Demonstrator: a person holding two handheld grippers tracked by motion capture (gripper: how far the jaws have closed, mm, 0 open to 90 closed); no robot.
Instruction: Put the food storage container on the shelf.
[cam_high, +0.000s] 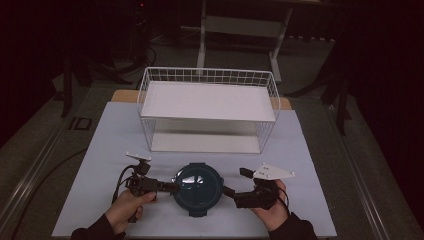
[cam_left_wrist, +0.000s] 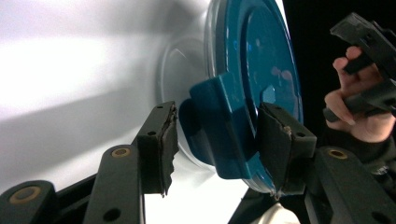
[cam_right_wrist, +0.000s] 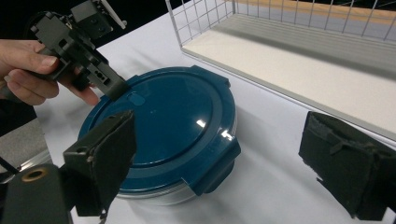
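Glossy teal plastic lid (cam_right_wrist: 173, 121); white wire-mesh basket (cam_high: 207, 107); matt white tabletop (cam_high: 310, 165).

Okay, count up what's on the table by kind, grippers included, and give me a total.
Round teal-lidded container: 1
White wire shelf rack: 1
Handheld grippers: 2, left gripper and right gripper
Total: 4

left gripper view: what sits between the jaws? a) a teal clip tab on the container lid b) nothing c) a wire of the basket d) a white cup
a: in the left gripper view the two black pads flank the teal clip tab of the round container, one on each side.
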